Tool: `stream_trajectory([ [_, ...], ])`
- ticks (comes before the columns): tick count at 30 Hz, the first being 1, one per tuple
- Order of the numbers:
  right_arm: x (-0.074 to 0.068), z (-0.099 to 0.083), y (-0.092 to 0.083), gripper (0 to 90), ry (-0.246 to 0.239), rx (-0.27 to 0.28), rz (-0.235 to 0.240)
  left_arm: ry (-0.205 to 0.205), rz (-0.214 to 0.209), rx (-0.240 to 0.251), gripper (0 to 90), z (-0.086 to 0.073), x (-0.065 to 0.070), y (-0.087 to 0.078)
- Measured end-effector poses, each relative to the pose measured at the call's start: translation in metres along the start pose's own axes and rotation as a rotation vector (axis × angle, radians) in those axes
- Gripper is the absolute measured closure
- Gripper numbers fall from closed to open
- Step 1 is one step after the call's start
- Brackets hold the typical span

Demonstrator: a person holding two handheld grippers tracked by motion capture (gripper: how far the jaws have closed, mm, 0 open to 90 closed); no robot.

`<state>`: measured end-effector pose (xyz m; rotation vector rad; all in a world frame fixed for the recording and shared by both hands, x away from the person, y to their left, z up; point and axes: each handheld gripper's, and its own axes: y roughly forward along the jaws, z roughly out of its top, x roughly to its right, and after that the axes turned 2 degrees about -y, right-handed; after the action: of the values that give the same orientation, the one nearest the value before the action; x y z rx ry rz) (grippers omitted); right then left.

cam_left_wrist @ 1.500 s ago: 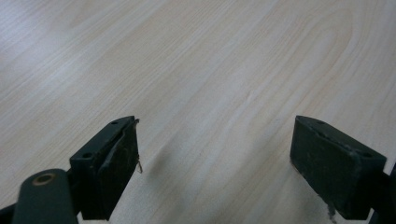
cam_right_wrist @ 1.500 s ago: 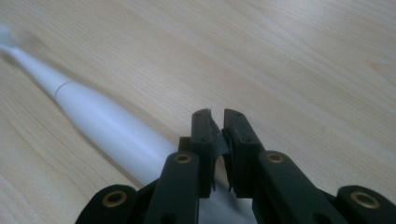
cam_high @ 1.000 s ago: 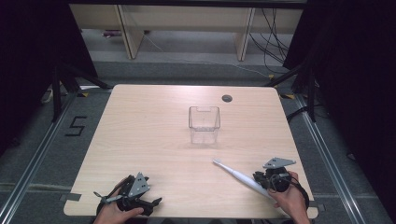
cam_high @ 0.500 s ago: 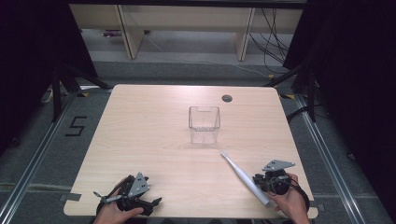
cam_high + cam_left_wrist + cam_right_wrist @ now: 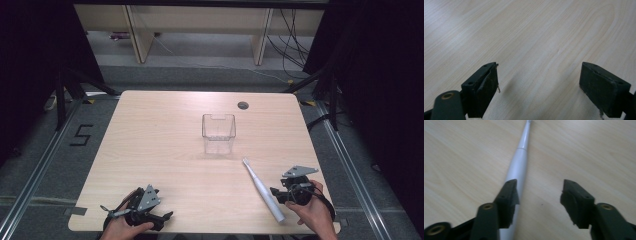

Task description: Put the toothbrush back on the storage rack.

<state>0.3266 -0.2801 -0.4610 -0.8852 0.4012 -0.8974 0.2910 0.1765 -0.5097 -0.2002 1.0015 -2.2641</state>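
Observation:
A white toothbrush (image 5: 262, 189) lies on the wooden table (image 5: 165, 130) at the near right, its head pointing away toward the middle. My right gripper (image 5: 278, 194) sits just right of its handle. In the right gripper view the right gripper (image 5: 539, 195) has just been opening. The toothbrush handle (image 5: 520, 162) runs along the inner side of the left jaw, and the other jaw stands well clear of it. My left gripper (image 5: 145, 212) rests at the near left edge. In the left gripper view the left gripper (image 5: 539, 85) is open over bare wood.
A clear, square plastic container (image 5: 218, 132) stands upright near the table's middle, beyond the toothbrush head. A round cable hole (image 5: 243, 105) sits at the far edge. The person's hands hold both grippers at the near edge. Shelving and cables lie behind the table.
The right jaws have opened and let go of the toothbrush. Its head swung right and away, and its handle end now lies nearer the front edge. The left gripper has not moved.

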Motion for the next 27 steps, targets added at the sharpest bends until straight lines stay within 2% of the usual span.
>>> stream_trajectory([
  [1,0.000,0.000,0.000,44.7,0.000,0.000,0.000,0.000,0.000,0.000,15.1,0.000,0.000,0.000],
  [2,-0.005,0.008,-0.001,41.9,0.030,-0.033,0.035,-0.012,0.002,0.004,15.2,0.000,0.001,0.001],
  [3,-0.005,0.008,-0.001,41.9,0.030,-0.033,0.035,-0.012,0.002,0.004,15.1,0.000,0.001,0.001],
  [4,-0.009,0.014,0.000,36.7,0.008,-0.057,0.053,-0.026,0.007,0.016,15.2,-0.001,0.001,0.002],
  [5,-0.011,0.016,0.002,35.4,0.006,-0.082,0.057,-0.027,0.007,0.017,15.1,-0.001,0.002,0.002],
  [8,-0.015,0.023,0.006,35.5,-0.006,-0.130,0.076,-0.027,0.008,0.018,15.1,-0.001,0.001,0.001],
  [9,-0.016,0.026,0.009,35.7,-0.032,-0.155,0.074,-0.028,0.008,0.019,15.1,-0.001,0.001,0.001],
  [10,-0.021,0.030,0.015,35.9,-0.035,-0.202,0.087,-0.027,0.007,0.020,15.1,-0.001,0.001,0.001],
  [12,-0.020,0.033,0.020,36.9,-0.081,-0.204,0.075,-0.028,0.007,0.020,15.1,-0.001,0.001,0.001],
  [13,-0.020,0.033,0.020,36.9,-0.081,-0.204,0.075,-0.028,0.007,0.020,15.1,-0.001,0.001,0.001],
  [14,-0.022,0.035,0.024,36.8,-0.130,-0.222,0.055,-0.028,0.006,0.021,15.1,-0.001,0.001,0.001],
  [15,-0.022,0.035,0.024,36.8,-0.130,-0.222,0.055,-0.028,0.006,0.021,15.1,-0.001,0.001,0.001],
  [16,-0.023,0.036,0.027,35.0,-0.156,-0.231,0.054,-0.008,0.002,0.003,15.2,0.000,0.000,0.000],
  [18,-0.025,0.037,0.030,33.6,-0.168,-0.247,0.067,-0.013,-0.003,0.003,15.2,0.000,0.001,0.001],
  [20,-0.026,0.037,0.032,36.9,-0.194,-0.262,0.066,0.000,-0.001,-0.005,15.2,0.000,0.000,0.000],
  [21,-0.026,0.037,0.033,37.9,-0.208,-0.271,0.066,-0.013,0.002,0.005,15.2,0.000,0.001,0.001],
  [23,-0.026,0.038,0.037,41.8,-0.227,-0.284,0.073,-0.012,0.003,0.006,15.2,0.000,0.001,0.001],
  [27,-0.026,0.038,0.041,47.5,-0.229,-0.305,0.075,-0.013,0.006,0.010,15.2,0.000,0.001,0.001],
])
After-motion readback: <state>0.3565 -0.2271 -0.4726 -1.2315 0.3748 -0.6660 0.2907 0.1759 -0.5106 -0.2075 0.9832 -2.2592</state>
